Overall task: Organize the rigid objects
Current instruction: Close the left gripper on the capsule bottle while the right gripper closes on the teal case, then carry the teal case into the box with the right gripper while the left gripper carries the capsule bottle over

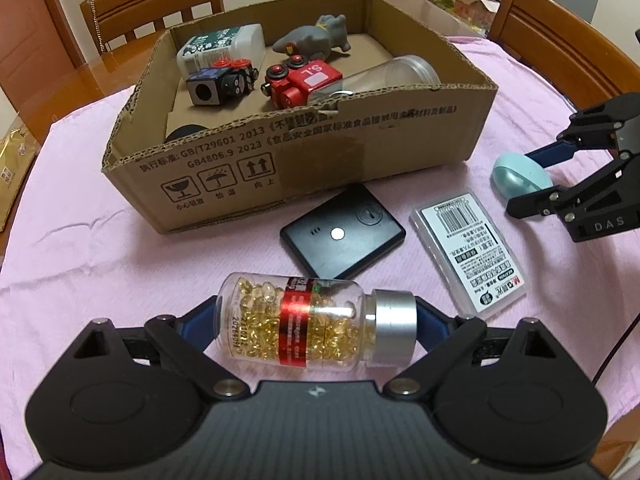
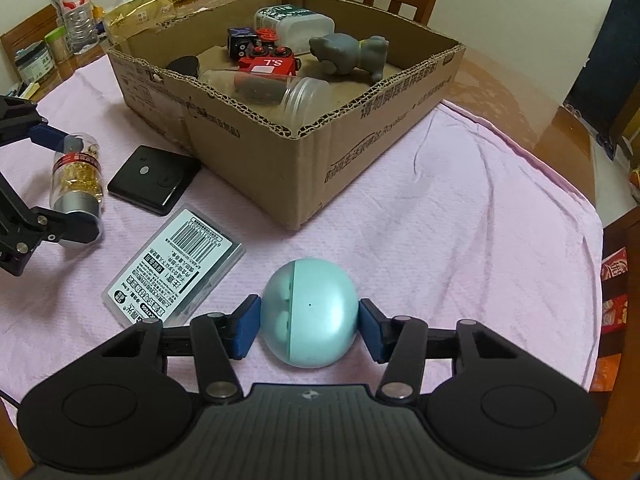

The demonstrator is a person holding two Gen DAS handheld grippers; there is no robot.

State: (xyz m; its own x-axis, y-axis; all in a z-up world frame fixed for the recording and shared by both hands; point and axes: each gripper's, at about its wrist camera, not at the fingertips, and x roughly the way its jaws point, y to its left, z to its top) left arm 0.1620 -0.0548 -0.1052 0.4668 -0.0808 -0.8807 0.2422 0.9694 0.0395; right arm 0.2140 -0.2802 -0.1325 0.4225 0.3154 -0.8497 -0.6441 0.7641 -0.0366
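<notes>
We see a pink cloth [image 2: 460,216] covering the tabletop, with an open cardboard box [image 2: 304,160] of toys at the back. Our right gripper [image 2: 310,322] pinches a teal egg-shaped case [image 2: 312,312] between its jaws. Our left gripper [image 1: 316,316] has its jaws spread around a pill bottle [image 1: 304,320] lying lengthwise between them on the cloth; whether they press it, we cannot tell.

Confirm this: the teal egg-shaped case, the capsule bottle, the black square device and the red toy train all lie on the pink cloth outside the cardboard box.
Wrong about the red toy train: the right wrist view shows it inside the cardboard box. The teal egg-shaped case, capsule bottle and black square device do lie on the pink cloth.
</notes>
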